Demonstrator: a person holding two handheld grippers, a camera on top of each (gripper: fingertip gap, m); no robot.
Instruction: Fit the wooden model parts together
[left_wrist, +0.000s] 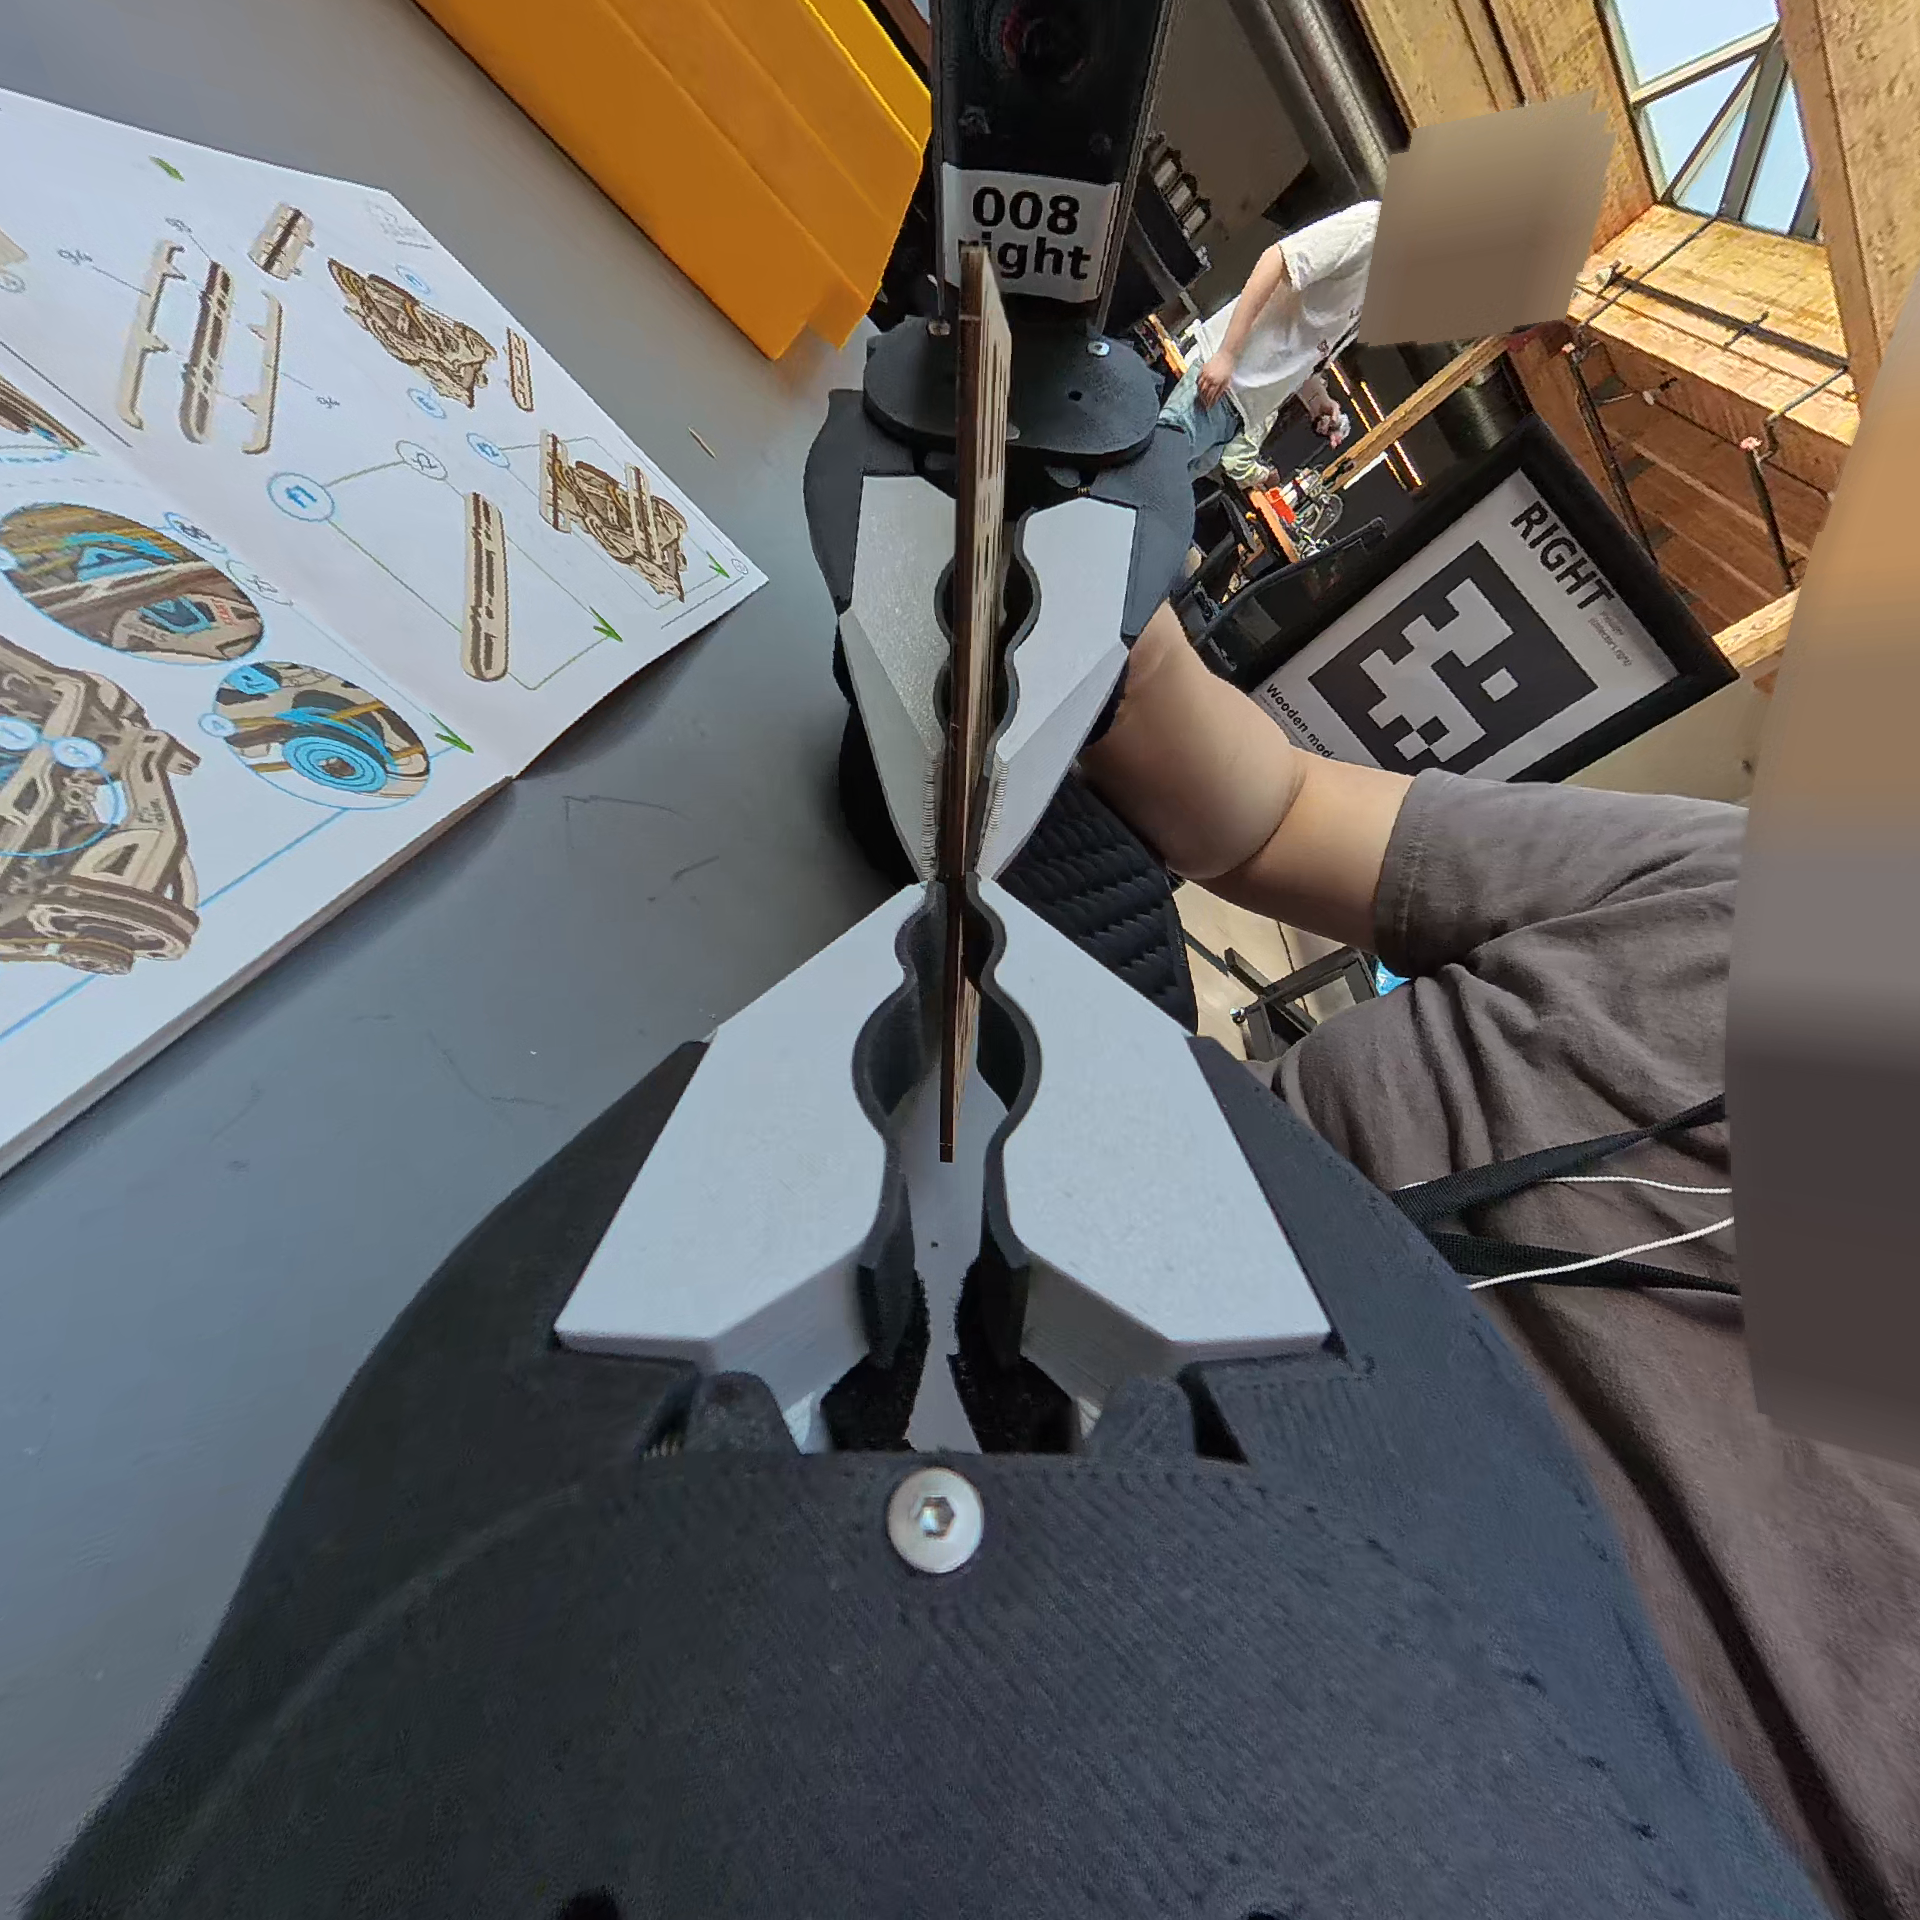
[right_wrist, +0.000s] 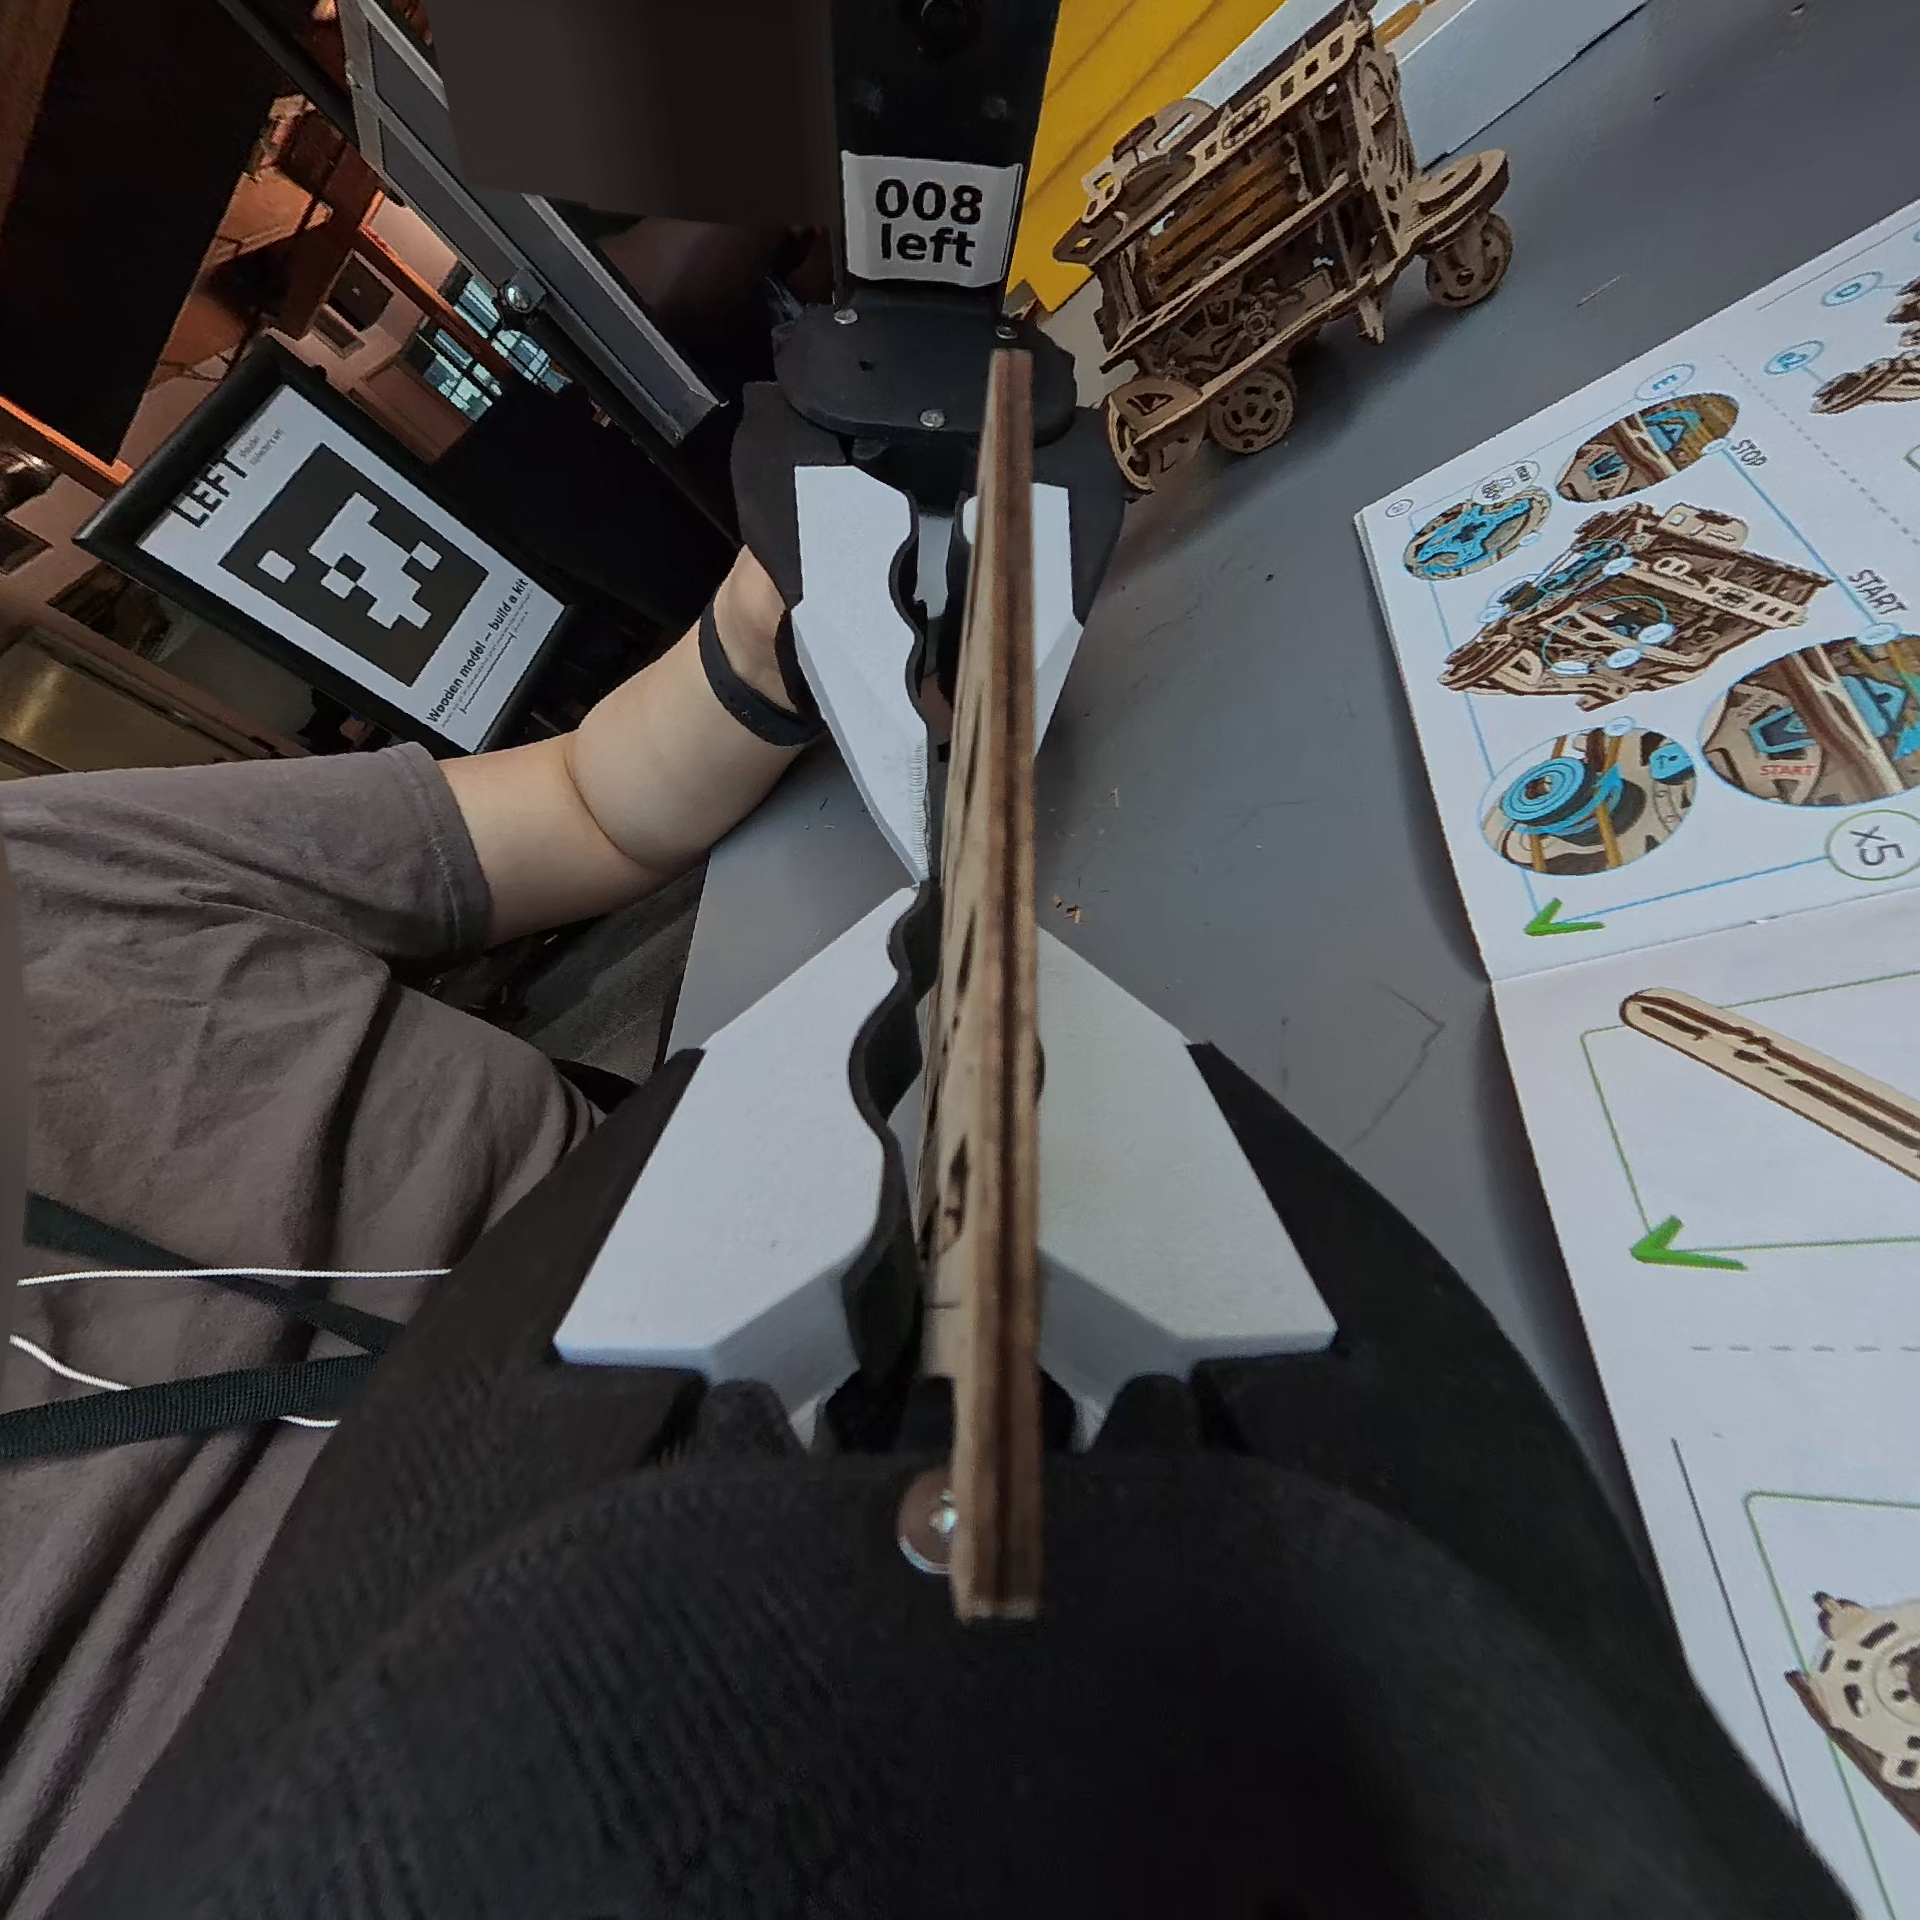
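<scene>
My left gripper (left_wrist: 951, 894) is clamped tip to tip against my right gripper (right_wrist: 935, 894), and both pinch the same thin wooden sheet (left_wrist: 971, 665), seen edge-on in both wrist views. The sheet stands on edge above the grey table (left_wrist: 436, 1039), running from one gripper's throat into the other's. It lies deep in the right gripper, its end reaching back to that gripper's screw, while in the left it stops partway down the jaw channel.

I judge the step in hand to be steadying this sheet so a part can be freed or passed on. To do it well, I keep both grips square to the sheet's faces; any twist between my wrists would bend thin laser-cut ply, which I expect snaps easily along its cut-outs. I let one gripper carry the load and the other only guide.

The instruction booklet (left_wrist: 260, 540) lies open on the table beside the sheet. Beyond the sheet, near the booklet's far corner, stands the part-built wooden model (right_wrist: 1278, 260), where this piece presumably belongs. Behind that is a yellow bin (left_wrist: 707, 135).
</scene>
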